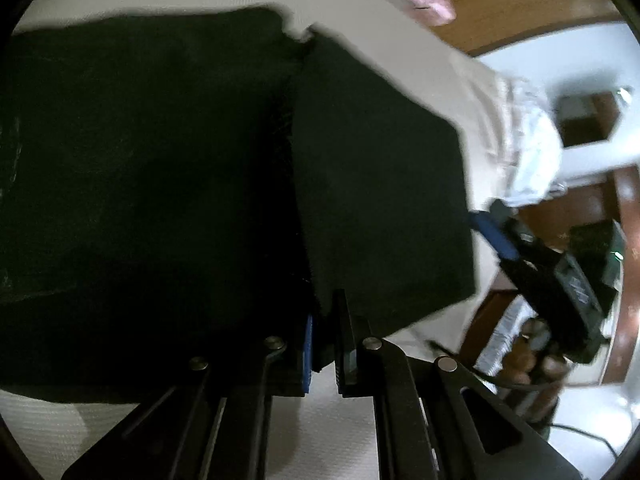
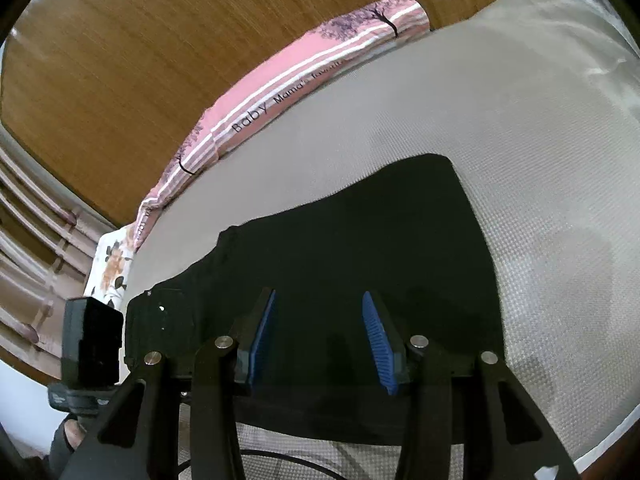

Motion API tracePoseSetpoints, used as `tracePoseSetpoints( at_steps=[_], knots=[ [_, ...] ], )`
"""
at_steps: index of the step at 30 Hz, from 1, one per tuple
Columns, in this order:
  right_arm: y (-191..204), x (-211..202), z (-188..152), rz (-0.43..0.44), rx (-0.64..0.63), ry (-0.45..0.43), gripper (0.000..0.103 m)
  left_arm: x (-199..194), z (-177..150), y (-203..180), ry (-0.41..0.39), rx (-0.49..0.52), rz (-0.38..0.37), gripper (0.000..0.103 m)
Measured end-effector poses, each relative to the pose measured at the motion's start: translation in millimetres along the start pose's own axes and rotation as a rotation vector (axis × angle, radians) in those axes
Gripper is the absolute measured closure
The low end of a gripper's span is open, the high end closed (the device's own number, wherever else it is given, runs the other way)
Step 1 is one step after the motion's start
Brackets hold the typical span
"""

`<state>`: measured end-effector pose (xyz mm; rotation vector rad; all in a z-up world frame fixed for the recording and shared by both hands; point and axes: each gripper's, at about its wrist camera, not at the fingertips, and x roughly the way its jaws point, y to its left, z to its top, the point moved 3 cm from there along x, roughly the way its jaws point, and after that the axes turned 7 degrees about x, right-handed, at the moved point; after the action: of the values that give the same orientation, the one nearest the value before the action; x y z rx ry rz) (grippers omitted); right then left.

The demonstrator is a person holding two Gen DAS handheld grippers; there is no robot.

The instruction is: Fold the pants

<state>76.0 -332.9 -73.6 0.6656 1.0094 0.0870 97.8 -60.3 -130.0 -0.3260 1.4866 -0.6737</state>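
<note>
Pants: a dark, folded garment is laid flat on the bed, near the edge closest to the cameras; in the left wrist view one flap is seen raised and tilted above the flat part
Left hand-held gripper: the jaws are drawn close together and a dark edge of the pants is pinched between them; a blue pad is seen on the inner face of one finger
Right hand-held gripper: the jaws are held wide apart, with the blue pads facing each other over the near part of the pants; nothing is clamped, and whether the tips touch the cloth cannot be told
Bed: it is covered by a pale, textured sheet; the pants are surrounded by bare sheet on the far and right sides
Pink pillow: it is laid along the far edge of the bed, against the wooden headboard; stripes and the word "Baby" are printed on it
Floral pillow: it is seen at the far left corner of the bed, just beside the pink one
Cable: a dark lead is seen on the sheet below the right jaws
</note>
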Motion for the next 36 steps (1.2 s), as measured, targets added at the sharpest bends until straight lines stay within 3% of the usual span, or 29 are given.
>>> tracePoseSetpoints(
  at_steps=[3, 7, 15, 20, 22, 25, 29, 36],
  knots=[
    [-6, 7, -1, -0.056, 0.012, 0.028, 0.061, 1, 1, -3, 0.004, 0.010, 0.017, 0.094],
    [-18, 18, -6, -0.112, 0.047, 0.080, 0.061, -2, 2, -26, -0.001, 0.126, 0.114, 0.091],
    [-9, 6, 1, -0.120, -0.012, 0.027, 0.061, -42, 24, -51, -0.159, 0.324, 0.277, 0.075],
    [-3, 9, 22, -0.175, -0.094, 0.000, 0.061, -44, 63, -67, -0.286, 0.400, 0.265, 0.074],
    [0, 13, 36, -0.197, -0.118, -0.020, 0.061, -35, 78, -74, -0.303, 0.423, 0.240, 0.074],
    [2, 17, 50, -0.215, -0.142, -0.035, 0.061, -13, 102, -74, -0.280, 0.417, 0.211, 0.074],
    [-1, 36, 62, -0.278, -0.174, -0.023, 0.061, 17, 120, -51, -0.222, 0.343, 0.261, 0.074],
    [-17, 58, 56, -0.295, -0.167, 0.025, 0.061, 29, 125, -46, -0.208, 0.360, 0.270, 0.076]
  ],
)
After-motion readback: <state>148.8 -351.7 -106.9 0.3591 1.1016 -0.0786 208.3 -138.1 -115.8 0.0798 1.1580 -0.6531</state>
